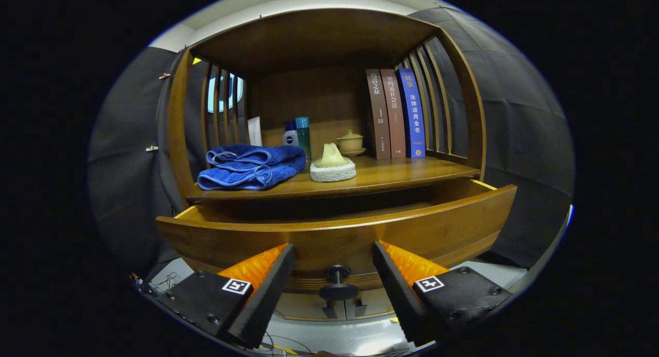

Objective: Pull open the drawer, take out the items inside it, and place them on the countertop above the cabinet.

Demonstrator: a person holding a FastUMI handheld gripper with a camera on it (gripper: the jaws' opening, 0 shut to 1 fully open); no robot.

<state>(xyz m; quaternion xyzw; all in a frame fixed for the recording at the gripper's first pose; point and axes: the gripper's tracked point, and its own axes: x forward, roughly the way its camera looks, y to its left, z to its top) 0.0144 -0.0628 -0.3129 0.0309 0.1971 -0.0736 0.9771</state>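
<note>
the tool [333, 251] is hanging released, its fingers [267, 287] spread wide and gripping nothing, with the dark knob [337, 282] sitting between them and untouched. the drawer [340, 233] is standing pulled out just ahead of the fingers; its inside is lying in shadow, so i cannot tell what is in it. the table [391, 174] above the drawer is carrying a folded blue towel [252, 166], a white sponge pad [333, 170] with a pale green piece on top, bottles [298, 133], a lidded cup [350, 142] and three upright books [395, 114] leaning at the slatted side.
</note>
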